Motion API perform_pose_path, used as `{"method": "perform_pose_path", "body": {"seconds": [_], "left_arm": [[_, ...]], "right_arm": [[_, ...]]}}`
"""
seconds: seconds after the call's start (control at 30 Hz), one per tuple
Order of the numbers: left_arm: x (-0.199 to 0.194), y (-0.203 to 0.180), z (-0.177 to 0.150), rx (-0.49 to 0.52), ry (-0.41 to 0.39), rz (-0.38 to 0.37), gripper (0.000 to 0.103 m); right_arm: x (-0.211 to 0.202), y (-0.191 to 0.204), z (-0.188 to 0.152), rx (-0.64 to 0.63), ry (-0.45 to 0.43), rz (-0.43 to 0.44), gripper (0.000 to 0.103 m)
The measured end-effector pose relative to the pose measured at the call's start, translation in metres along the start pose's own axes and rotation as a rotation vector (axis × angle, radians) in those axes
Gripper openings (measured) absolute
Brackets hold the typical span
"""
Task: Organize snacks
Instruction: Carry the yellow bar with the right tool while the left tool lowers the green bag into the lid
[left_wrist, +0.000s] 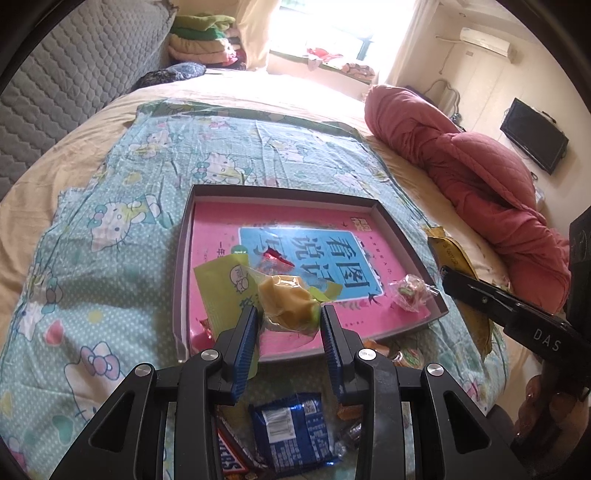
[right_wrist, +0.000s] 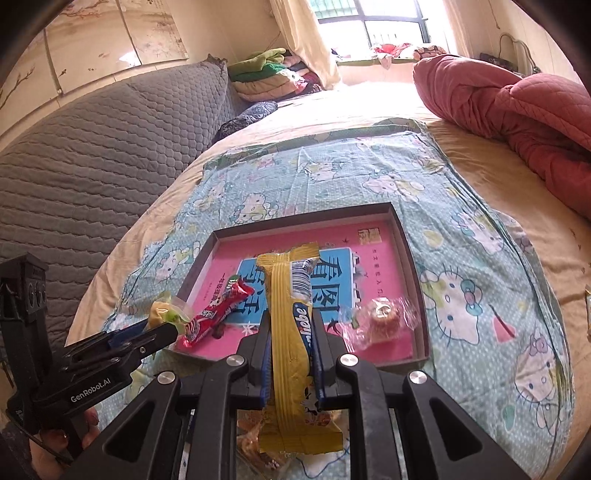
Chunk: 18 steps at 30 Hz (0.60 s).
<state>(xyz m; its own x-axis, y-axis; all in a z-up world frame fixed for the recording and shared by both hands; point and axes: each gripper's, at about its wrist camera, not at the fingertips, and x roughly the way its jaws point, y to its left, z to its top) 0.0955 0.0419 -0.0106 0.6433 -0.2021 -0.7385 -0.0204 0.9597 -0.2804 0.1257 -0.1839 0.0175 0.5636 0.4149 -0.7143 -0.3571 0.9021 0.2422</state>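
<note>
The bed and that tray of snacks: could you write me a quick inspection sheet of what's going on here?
Surface: bed covered by a cartoon-cat cloth.
Job's things: shallow box tray with a pink book inside; a clear-wrapped candy and a red packet in it.
Clutter: blue packet and small sweets lying on the cloth in front of the tray.
Grippers: left gripper closed on a yellow pastry in clear wrap; right gripper closed on a long yellow snack bar.
Cables: nothing seen near the work.
Surroundings: red quilt, folded blankets, grey padded headboard, window, wall TV.
</note>
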Motion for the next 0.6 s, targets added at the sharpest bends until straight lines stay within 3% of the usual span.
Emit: {"method": "perform_pose_path", "body": {"seconds": [0.6], "left_arm": [[0.041, -0.012, 0.010, 0.047, 0.030, -0.019, 0.036]], "right_arm": [[0.044, -0.005, 0.010, 0.003, 0.038, -0.029, 0.018]]}}
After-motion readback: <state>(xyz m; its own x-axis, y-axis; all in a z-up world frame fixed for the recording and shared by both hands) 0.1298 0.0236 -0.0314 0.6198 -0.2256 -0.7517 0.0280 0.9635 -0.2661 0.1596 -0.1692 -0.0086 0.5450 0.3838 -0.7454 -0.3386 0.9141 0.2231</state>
